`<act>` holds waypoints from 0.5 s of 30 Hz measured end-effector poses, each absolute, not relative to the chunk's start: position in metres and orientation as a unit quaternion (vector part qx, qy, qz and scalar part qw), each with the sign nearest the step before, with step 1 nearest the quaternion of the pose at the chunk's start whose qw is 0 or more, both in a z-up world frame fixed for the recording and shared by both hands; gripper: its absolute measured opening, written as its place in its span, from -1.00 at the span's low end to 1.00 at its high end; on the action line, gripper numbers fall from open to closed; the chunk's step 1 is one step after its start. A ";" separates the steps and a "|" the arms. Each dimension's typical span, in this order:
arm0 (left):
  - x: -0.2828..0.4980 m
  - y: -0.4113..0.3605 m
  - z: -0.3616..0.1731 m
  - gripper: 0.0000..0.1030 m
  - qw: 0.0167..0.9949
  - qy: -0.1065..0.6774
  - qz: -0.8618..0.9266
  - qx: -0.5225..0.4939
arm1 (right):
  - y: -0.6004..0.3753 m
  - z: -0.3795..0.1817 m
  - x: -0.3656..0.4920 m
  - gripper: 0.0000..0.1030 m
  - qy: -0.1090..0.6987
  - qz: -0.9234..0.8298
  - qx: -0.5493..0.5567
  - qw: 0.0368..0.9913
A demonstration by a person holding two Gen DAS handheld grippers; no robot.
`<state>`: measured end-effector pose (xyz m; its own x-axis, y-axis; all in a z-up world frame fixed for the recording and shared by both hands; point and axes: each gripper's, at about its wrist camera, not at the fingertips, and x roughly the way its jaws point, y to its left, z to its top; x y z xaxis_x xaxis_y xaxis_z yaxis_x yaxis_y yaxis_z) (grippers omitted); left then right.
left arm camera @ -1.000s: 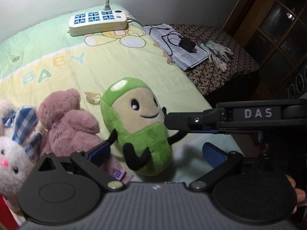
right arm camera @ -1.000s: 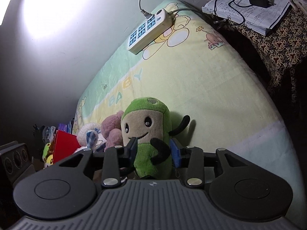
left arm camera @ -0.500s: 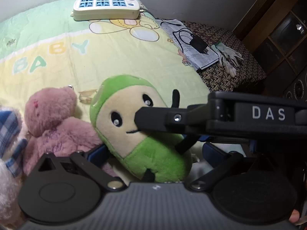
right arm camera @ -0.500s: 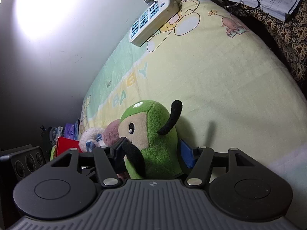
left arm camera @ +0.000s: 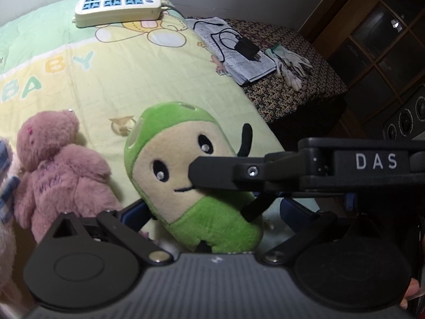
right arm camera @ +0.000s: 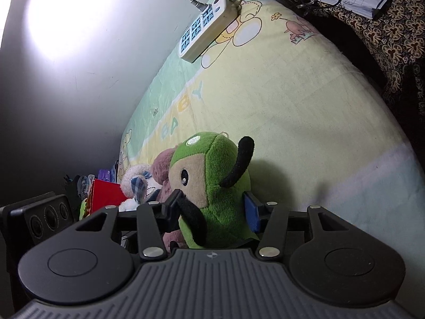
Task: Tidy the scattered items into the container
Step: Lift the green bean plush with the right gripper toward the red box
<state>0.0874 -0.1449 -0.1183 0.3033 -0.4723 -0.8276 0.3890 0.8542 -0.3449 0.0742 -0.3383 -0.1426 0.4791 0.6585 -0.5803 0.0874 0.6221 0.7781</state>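
Observation:
A green and beige plush toy with black arms is held tilted above the yellow-green bed cover. My right gripper is shut on its body; its black finger reaches across the toy's face in the left wrist view. My left gripper is open, its blue pads either side of the toy's lower half. A pink plush bear sits to the left, a white plush rabbit beside it. A red container shows at the bed's far end.
A white power strip with its cord lies at the head of the bed by the wall. A patterned side table holds papers, a black charger and white gloves. A dark cabinet stands right.
The right gripper has turned and lifted the green plush, which now leans left with one black arm raised. The left gripper has moved in closer around the toy's lower half.

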 end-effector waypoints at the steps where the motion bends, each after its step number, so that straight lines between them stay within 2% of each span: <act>1: 0.083 -0.146 -0.115 0.98 0.806 0.525 -0.271 -0.037 | -0.340 -0.139 0.070 0.01 0.474 0.186 0.395 0.764; 7: 0.054 -0.137 -0.100 0.98 0.802 0.526 -0.283 -0.025 | -0.325 -0.124 0.044 0.01 0.480 0.196 0.384 0.765; 15: 0.017 -0.079 -0.085 0.98 0.806 0.524 -0.270 -0.052 | -0.266 -0.107 0.015 0.01 0.489 0.230 0.349 0.766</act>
<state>0.0175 -0.0793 -0.0850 0.3051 -0.4894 -0.8170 0.3807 0.8490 -0.3664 0.0149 -0.2662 -0.1068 0.4167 0.6933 -0.5880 -0.0121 0.6510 0.7590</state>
